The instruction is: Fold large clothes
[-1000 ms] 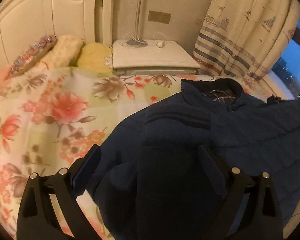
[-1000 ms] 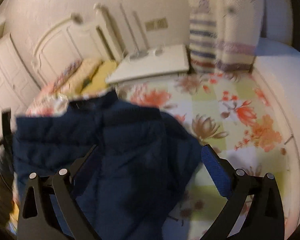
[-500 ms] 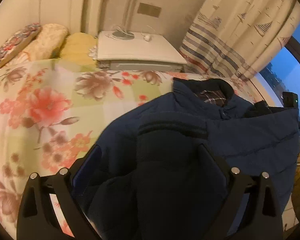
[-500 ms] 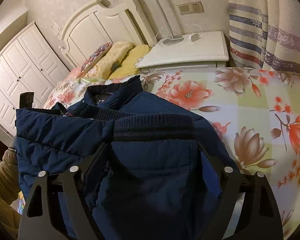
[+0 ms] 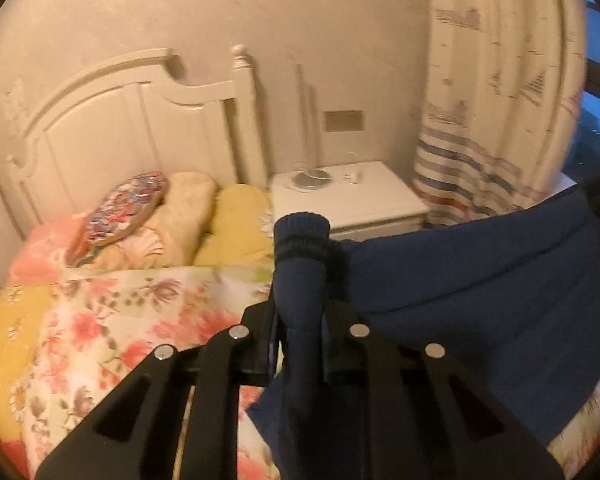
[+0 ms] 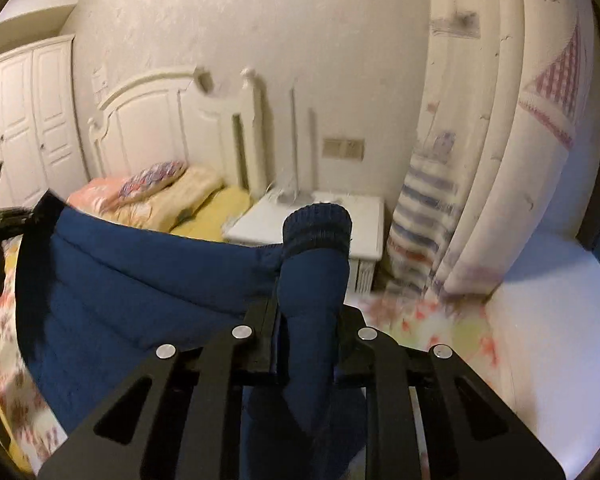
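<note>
A dark blue padded jacket (image 5: pixel 480 280) hangs spread between the two grippers, lifted above the flowered bedspread (image 5: pixel 100 320), its body sagging in a wide curve from one sleeve to the other. The left gripper (image 5: pixel 300 320) is clamped narrow on one sleeve (image 5: pixel 300 272), whose ribbed knit cuff (image 5: pixel 302 232) sticks up past the fingers. The right gripper (image 6: pixel 310 316) is pinched tight on the other sleeve (image 6: pixel 312 276) in the same way, with its ribbed cuff (image 6: pixel 318 226) standing above the fingers and the jacket body stretching off to the left in that view. Beyond the jacket, at the head of the bed, lie pillows (image 5: pixel 188 208) against a white headboard (image 5: pixel 120 128). Beside the bed stands a white nightstand (image 5: pixel 360 200), and next to that hangs a striped curtain (image 5: pixel 492 120). White wardrobe doors (image 6: pixel 24 120) show at the far left of the right view.
</note>
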`<state>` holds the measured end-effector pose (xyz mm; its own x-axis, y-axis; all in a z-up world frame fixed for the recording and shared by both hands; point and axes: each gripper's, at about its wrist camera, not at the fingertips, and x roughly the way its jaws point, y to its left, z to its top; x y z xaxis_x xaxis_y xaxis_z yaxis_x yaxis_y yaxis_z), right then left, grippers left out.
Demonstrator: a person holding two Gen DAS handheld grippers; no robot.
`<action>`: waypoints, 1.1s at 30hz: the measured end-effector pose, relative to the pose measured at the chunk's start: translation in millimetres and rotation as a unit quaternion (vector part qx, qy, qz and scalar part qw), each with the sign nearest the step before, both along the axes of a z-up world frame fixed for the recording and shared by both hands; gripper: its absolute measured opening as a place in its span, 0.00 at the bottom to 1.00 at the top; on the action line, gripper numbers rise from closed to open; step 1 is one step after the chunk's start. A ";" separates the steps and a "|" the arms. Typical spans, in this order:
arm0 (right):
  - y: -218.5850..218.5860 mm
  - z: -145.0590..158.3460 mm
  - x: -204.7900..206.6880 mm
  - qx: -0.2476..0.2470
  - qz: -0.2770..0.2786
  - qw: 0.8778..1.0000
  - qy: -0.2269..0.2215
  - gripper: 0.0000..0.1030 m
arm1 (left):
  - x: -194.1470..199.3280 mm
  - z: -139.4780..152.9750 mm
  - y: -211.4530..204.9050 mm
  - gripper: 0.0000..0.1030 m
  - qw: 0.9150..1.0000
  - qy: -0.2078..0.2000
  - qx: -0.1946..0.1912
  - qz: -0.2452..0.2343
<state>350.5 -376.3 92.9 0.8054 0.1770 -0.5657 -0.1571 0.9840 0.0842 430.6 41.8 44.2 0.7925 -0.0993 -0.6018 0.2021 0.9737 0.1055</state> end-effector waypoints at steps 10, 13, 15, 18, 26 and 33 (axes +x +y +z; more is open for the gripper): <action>0.9 -158.7 84.6 -0.011 -0.081 0.979 0.186 0.20 | 69.2 -158.0 -33.0 0.26 0.986 0.073 0.135 0.072; -1.4 -134.3 76.0 -0.023 -0.081 0.983 0.164 0.19 | 59.6 -129.2 -24.3 0.23 0.990 0.048 0.111 0.070; -8.4 -111.3 70.8 0.010 -0.084 0.987 0.138 0.19 | 54.8 -105.7 -20.1 0.21 0.994 0.034 0.086 0.067; -12.5 -94.0 71.1 0.026 -0.098 0.989 0.108 0.19 | 57.3 -88.9 -23.3 0.21 0.994 0.017 0.075 0.074; -13.7 -161.4 96.0 0.030 -0.131 0.970 0.203 0.26 | 96.5 -160.4 -40.2 0.50 0.979 0.102 0.146 0.102; -21.3 -113.0 64.1 0.054 -0.132 0.980 0.136 0.71 | 41.2 -93.6 -24.0 0.94 0.987 -0.043 0.090 0.130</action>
